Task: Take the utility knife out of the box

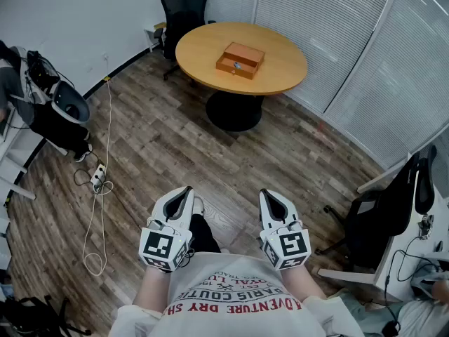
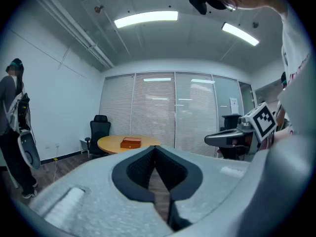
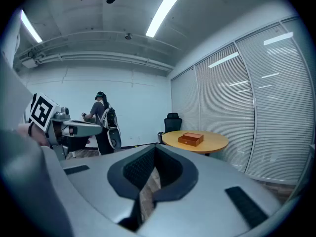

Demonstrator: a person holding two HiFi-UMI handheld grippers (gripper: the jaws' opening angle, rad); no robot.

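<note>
A closed brown wooden box [image 1: 240, 60] lies on the round wooden table [image 1: 280, 76] far across the room; it also shows as the box [image 2: 131, 142] and the box [image 3: 191, 138] in the gripper views. The utility knife is not visible. My left gripper [image 1: 186, 191] and right gripper [image 1: 268, 194] are held close to my body, side by side, pointing toward the table. Both have their jaws shut with nothing between them. The left gripper [image 2: 154, 149] and right gripper [image 3: 155, 148] show tips touching.
A black office chair [image 1: 184, 5] stands behind the table. Another chair [image 1: 393, 209] and a desk are at the right. A person [image 3: 101, 120] stands at the left wall by bags. A white cable [image 1: 98, 188] runs over the wood floor. Blinds cover the glass wall.
</note>
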